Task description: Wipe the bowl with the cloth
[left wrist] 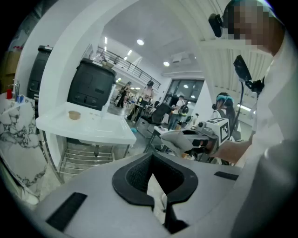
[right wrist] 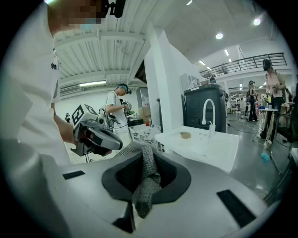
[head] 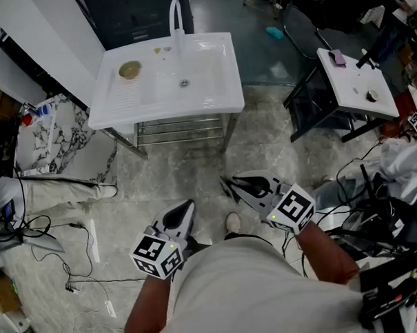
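A small tan bowl [head: 129,69] sits on the drainboard of a white sink unit [head: 212,93], far ahead of both grippers; it also shows as the bowl [left wrist: 74,115] in the left gripper view and the bowl [right wrist: 185,135] in the right one. My right gripper [head: 230,187] is shut on a grey knitted cloth [right wrist: 148,179], which hangs out between the jaws. My left gripper [head: 185,210] is shut with nothing in it. Both are held low in front of the person's body, above the floor, well short of the sink.
A white faucet [head: 176,19] rises at the back of the sink, with a wire rack [head: 179,129] under it. A small white table [head: 356,80] with bits on it stands at right. Cables [head: 53,231] trail on the floor at left. People stand in the background.
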`<action>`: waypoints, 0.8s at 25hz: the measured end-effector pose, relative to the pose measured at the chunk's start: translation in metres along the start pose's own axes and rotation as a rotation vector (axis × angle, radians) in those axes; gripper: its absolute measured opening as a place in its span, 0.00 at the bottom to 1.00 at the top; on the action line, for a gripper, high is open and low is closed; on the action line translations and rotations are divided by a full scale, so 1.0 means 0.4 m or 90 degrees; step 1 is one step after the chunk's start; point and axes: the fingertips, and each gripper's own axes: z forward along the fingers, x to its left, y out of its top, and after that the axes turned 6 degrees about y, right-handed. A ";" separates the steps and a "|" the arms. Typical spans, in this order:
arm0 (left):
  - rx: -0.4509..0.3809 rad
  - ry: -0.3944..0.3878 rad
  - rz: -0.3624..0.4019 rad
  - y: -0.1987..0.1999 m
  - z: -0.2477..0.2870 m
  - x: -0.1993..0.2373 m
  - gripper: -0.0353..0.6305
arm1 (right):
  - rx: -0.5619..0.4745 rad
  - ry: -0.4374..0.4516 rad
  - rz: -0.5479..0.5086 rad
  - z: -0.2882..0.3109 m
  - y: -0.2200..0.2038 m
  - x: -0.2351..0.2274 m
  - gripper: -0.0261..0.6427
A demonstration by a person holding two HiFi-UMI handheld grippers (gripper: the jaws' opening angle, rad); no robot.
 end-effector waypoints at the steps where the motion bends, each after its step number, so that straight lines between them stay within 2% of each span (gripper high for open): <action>1: 0.003 0.003 -0.008 -0.007 0.016 -0.019 0.07 | 0.003 0.006 -0.007 -0.019 -0.011 -0.010 0.09; 5: 0.011 0.013 -0.017 -0.013 0.063 -0.076 0.07 | 0.001 0.018 -0.008 -0.075 -0.050 -0.050 0.09; 8: 0.014 0.023 -0.017 -0.001 0.072 -0.068 0.07 | -0.003 0.024 0.002 -0.066 -0.063 -0.072 0.09; 14: 0.015 0.007 -0.013 0.046 0.132 0.043 0.07 | -0.011 -0.003 0.001 0.009 -0.010 -0.146 0.09; 20: -0.014 -0.026 0.013 0.183 0.210 0.173 0.07 | 0.005 -0.024 -0.004 0.106 0.071 -0.232 0.09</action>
